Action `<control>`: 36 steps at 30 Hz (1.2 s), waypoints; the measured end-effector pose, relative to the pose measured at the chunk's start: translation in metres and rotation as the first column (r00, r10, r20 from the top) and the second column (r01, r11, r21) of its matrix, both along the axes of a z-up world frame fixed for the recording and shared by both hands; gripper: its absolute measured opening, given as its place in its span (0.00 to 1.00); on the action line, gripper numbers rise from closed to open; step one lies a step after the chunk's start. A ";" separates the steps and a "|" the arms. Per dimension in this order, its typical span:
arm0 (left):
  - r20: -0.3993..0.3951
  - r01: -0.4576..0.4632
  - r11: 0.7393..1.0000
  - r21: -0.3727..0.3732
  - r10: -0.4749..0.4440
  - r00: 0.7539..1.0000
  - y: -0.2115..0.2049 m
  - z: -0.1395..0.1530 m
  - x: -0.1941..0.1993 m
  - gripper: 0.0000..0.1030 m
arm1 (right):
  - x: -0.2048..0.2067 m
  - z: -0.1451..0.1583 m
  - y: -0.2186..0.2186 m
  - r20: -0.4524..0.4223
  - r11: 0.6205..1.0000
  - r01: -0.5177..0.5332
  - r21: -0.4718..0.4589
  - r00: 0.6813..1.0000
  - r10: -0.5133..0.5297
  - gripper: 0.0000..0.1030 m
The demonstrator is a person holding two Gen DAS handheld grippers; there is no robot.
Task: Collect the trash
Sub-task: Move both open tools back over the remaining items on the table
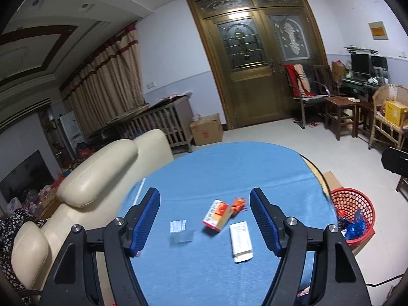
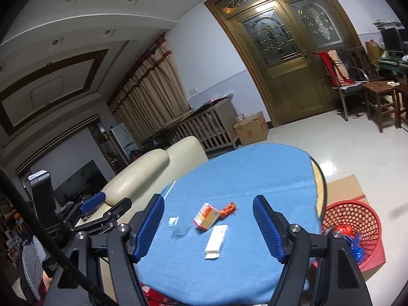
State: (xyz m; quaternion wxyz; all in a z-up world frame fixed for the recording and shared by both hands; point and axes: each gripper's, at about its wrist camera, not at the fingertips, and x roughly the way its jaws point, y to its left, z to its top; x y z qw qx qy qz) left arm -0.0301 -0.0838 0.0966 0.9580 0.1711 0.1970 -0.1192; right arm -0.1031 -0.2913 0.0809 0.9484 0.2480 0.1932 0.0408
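A: Left gripper (image 1: 205,220) jaws apart, nothing between the pads, hanging above the blue-clothed round table (image 1: 229,163). Right gripper (image 2: 208,225) same: spread, empty.

B: Trash?

A: All on the table: orange-white carton (image 1: 217,214), crumpled orange wrapper (image 1: 238,205) touching it, white box (image 1: 241,241) just beside, small clear packet (image 1: 177,225) further toward the cream sofa (image 1: 97,178).

B: Bin?

A: Red perforated basket (image 1: 353,213) on the floor off the table's edge, opposite the sofa, blue wrappers inside.
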 end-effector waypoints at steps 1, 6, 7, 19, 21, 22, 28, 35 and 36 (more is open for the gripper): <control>0.007 -0.012 1.000 0.001 0.012 1.000 0.004 0.001 0.000 0.72 | 0.001 0.001 0.002 0.002 1.000 -0.005 0.001 1.000 0.005 0.74; 0.032 -0.068 0.998 -0.008 0.068 0.997 0.028 0.004 0.000 0.72 | 0.006 0.006 0.022 0.009 0.999 -0.041 -0.022 0.999 0.042 0.74; 0.037 -0.084 0.996 -0.011 0.084 0.996 0.034 0.004 0.001 0.73 | 0.008 0.006 0.025 0.008 0.999 -0.047 -0.027 0.999 0.048 0.74; 0.030 -0.168 0.986 -0.011 0.168 0.985 0.066 -0.003 0.009 0.73 | 0.029 -0.007 0.056 -0.062 0.992 -0.114 -0.059 0.992 0.110 0.74; 0.024 -0.173 0.985 -0.011 0.173 0.985 0.067 -0.004 0.009 0.73 | 0.031 -0.009 0.059 -0.071 0.990 -0.124 -0.060 0.990 0.119 0.74; 0.022 -0.177 0.984 -0.012 0.177 0.984 0.068 -0.005 0.011 0.73 | 0.032 -0.010 0.060 -0.074 0.990 -0.128 -0.061 0.990 0.123 0.74; 0.013 -0.190 0.982 -0.009 0.190 0.982 0.073 -0.009 0.013 0.73 | 0.037 -0.014 0.068 -0.095 0.987 -0.146 -0.072 0.986 0.139 0.74; 0.003 -0.200 0.980 -0.008 0.200 0.980 0.074 -0.010 0.014 0.73 | 0.041 -0.020 0.072 -0.117 0.986 -0.152 -0.073 0.983 0.142 0.74; 0.002 -0.201 0.980 -0.008 0.201 0.980 0.075 -0.011 0.012 0.73 | 0.041 -0.021 0.073 -0.120 0.985 -0.153 -0.074 0.982 0.144 0.74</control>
